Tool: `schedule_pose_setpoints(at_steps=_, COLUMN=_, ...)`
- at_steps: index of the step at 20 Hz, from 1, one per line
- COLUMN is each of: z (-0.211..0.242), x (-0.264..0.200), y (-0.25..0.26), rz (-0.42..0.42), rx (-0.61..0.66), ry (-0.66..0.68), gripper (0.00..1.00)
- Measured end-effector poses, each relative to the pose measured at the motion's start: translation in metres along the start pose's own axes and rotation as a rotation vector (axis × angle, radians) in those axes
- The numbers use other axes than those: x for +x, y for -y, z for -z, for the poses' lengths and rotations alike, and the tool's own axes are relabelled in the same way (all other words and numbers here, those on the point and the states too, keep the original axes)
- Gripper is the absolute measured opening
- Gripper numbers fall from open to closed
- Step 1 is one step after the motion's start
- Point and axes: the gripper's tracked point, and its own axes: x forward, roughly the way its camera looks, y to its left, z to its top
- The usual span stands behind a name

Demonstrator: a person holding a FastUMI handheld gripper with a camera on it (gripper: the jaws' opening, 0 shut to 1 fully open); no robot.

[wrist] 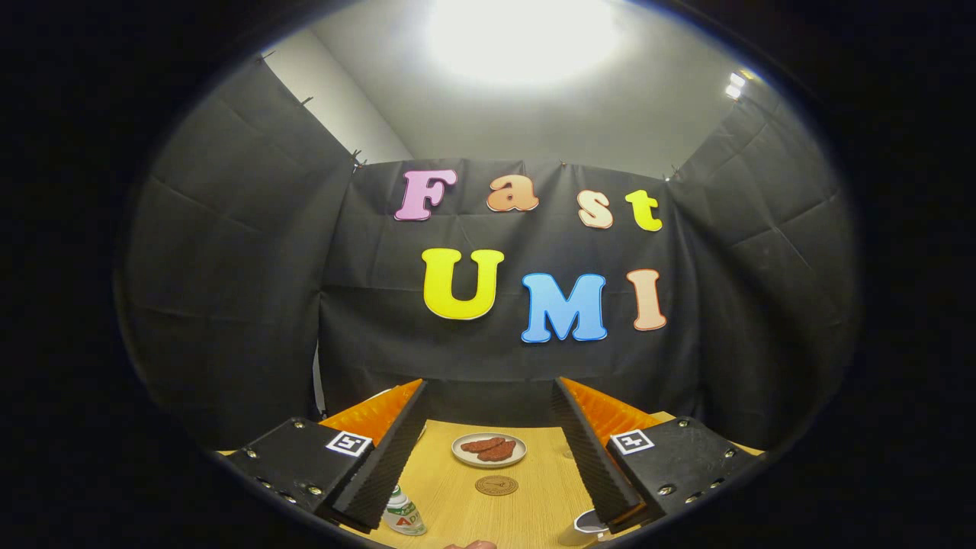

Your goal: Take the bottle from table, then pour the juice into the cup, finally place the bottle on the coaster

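Claw [488, 450] spread wide above the table [534, 511], gripping nothing; bottle [402, 512] by one finger, cup [585, 526] by the other, coaster [496, 485] between.

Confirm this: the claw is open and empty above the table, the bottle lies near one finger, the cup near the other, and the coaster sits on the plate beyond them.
One thing is wrong. The coaster is not on the plate; it lies on the wooden table just in front of it. The gripper view shows this. The rest holds: the claw is open and empty, the bottle by one finger, the cup by the other.
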Motion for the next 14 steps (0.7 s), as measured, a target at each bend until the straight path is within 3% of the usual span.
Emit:
schedule_pose_setpoints(at_steps=7, z=0.004, x=-0.002, y=0.001, rz=0.022, rx=0.003, ry=0.006, gripper=0.98)
schedule_pose_setpoints(at_steps=14, z=0.029, x=0.005, y=-0.039, rz=-0.015, rx=0.017, ry=0.008, gripper=0.98)
